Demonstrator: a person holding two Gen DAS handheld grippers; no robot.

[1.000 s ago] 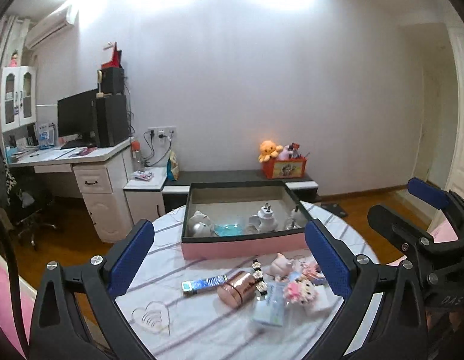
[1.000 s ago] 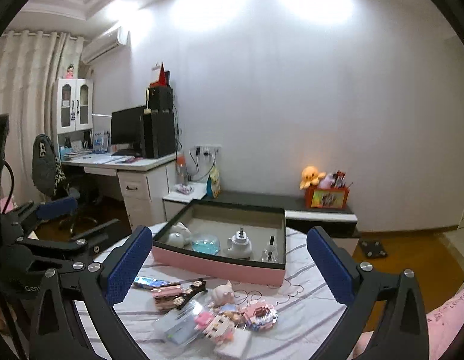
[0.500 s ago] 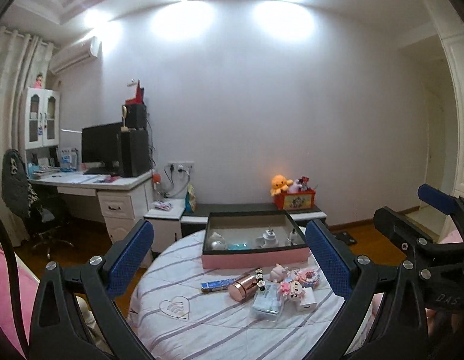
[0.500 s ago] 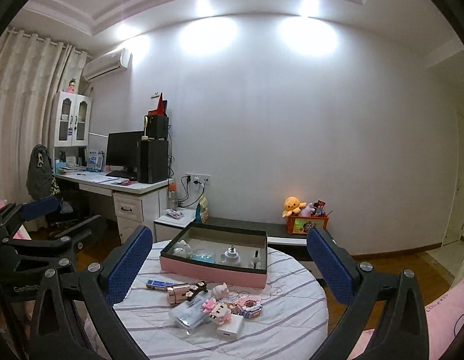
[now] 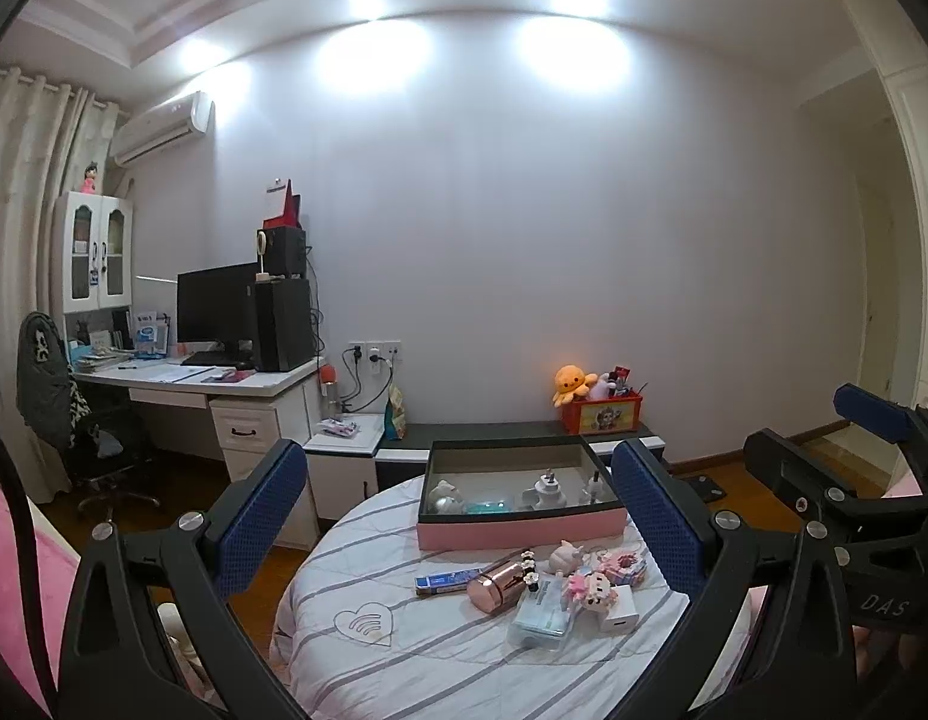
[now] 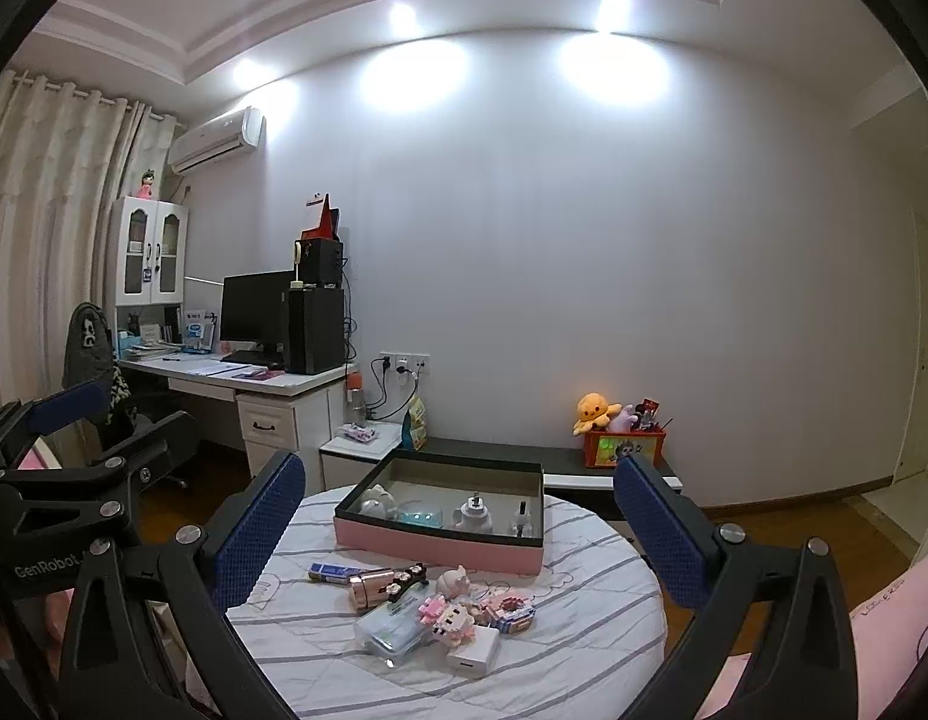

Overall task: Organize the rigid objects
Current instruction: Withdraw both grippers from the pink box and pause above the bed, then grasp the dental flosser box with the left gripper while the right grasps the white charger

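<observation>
A home bedroom: computer desk, curtains, plush toys.

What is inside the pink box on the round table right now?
The pink box holds a white figurine, a pale blue item, a white plug-like piece and a small bottle. Its near wall hides the floor nearest the camera.

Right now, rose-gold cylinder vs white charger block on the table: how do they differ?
The rose-gold cylinder is metallic and round, lying on its side; the white charger block is matte, boxy and sits flat. The cylinder lies nearer the pink box; the block is at the near edge of the clutter. Both are outside the box.
</observation>
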